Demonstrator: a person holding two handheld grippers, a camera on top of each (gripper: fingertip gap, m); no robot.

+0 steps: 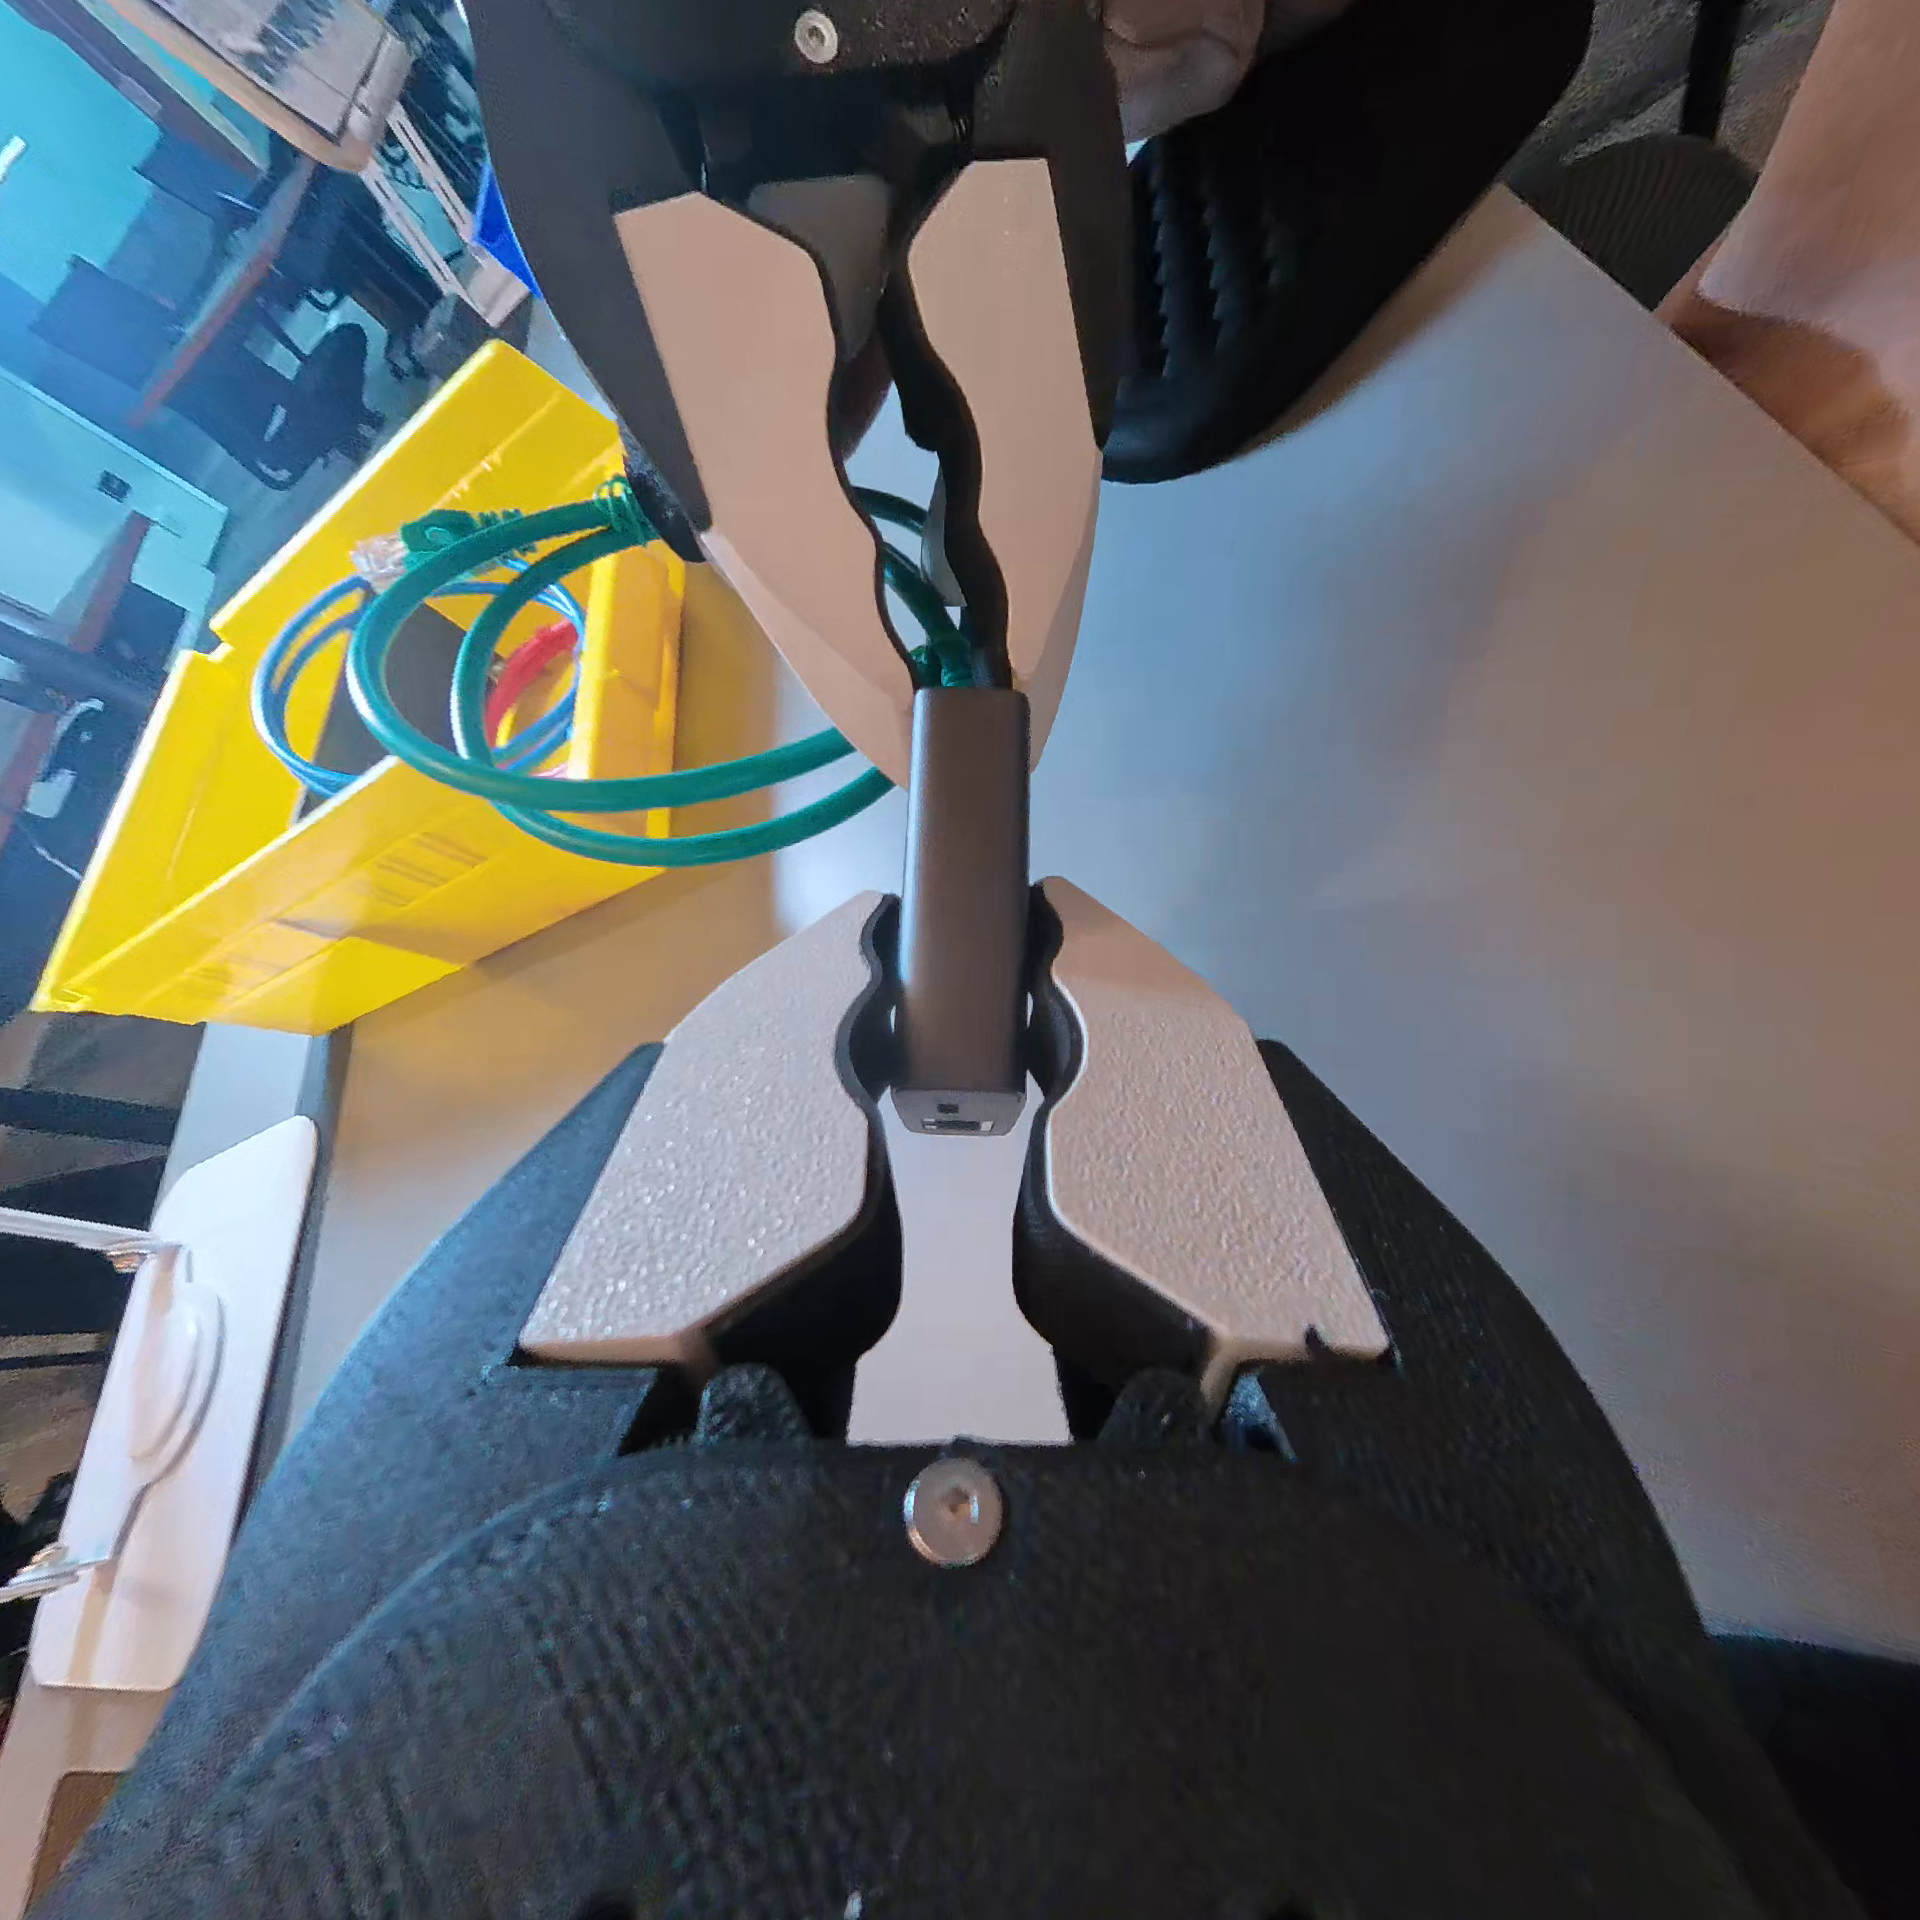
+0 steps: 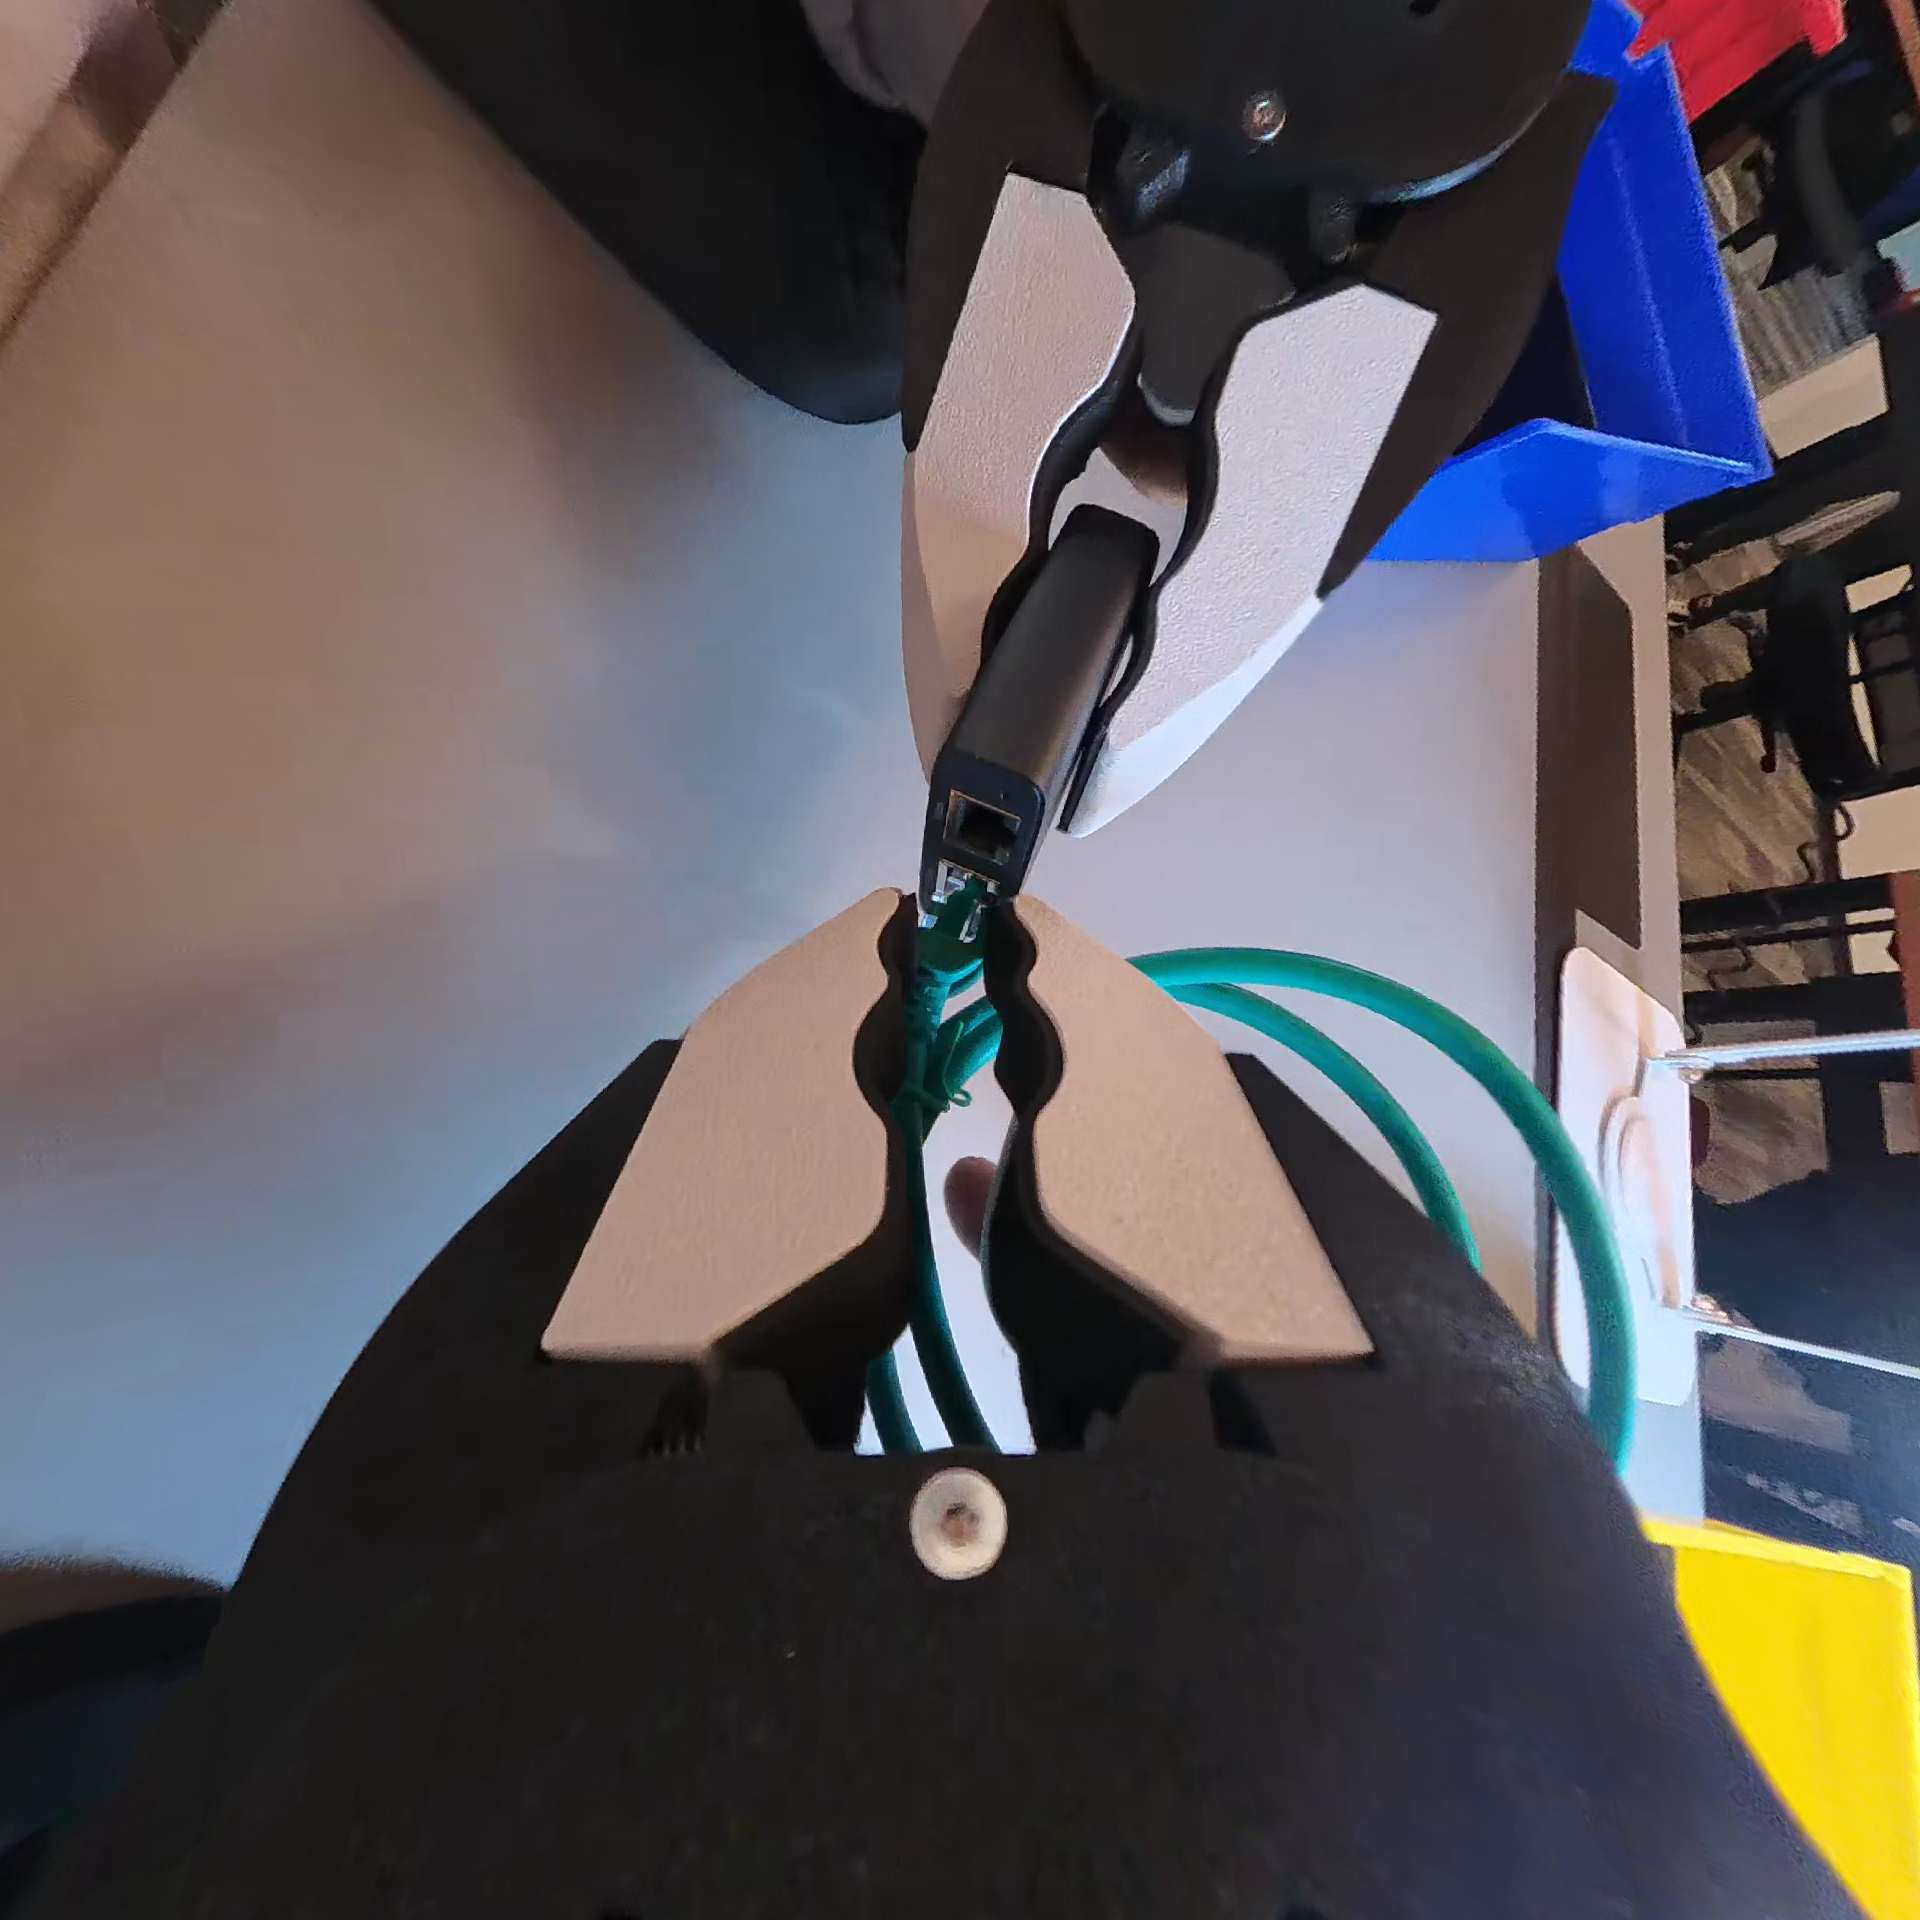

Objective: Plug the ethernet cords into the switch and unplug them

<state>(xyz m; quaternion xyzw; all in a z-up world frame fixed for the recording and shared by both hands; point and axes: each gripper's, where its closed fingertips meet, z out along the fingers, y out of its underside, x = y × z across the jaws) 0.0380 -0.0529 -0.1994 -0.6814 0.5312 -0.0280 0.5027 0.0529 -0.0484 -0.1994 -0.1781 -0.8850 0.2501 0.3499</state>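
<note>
My left gripper [image 1: 964, 904] is shut on a small dark grey switch [image 1: 961, 821] and holds it above the white table [image 1: 1455, 831]. My right gripper [image 2: 956, 909] faces it, shut on the green ethernet cord [image 2: 1455, 1049] just behind its clear plug [image 2: 958, 888]. The plug tip meets the switch's end face [image 2: 982, 831] just below an open port. I cannot tell how deep it sits. The cord's loops hang off to the side [image 1: 623, 795]. In the left wrist view the right gripper [image 1: 961, 691] shows at the switch's far end.
A yellow bin [image 1: 312, 914] holds blue and red cords [image 1: 530, 675]. A blue bin [image 2: 1642, 312] stands beyond the left gripper. A white plate with a metal clip [image 2: 1621, 1143] sits at the table edge. A black chair [image 1: 1299, 260] and a person's arm [image 1: 1818, 260] are nearby. Both grippers' tips are close together, under 4 cm apart.
</note>
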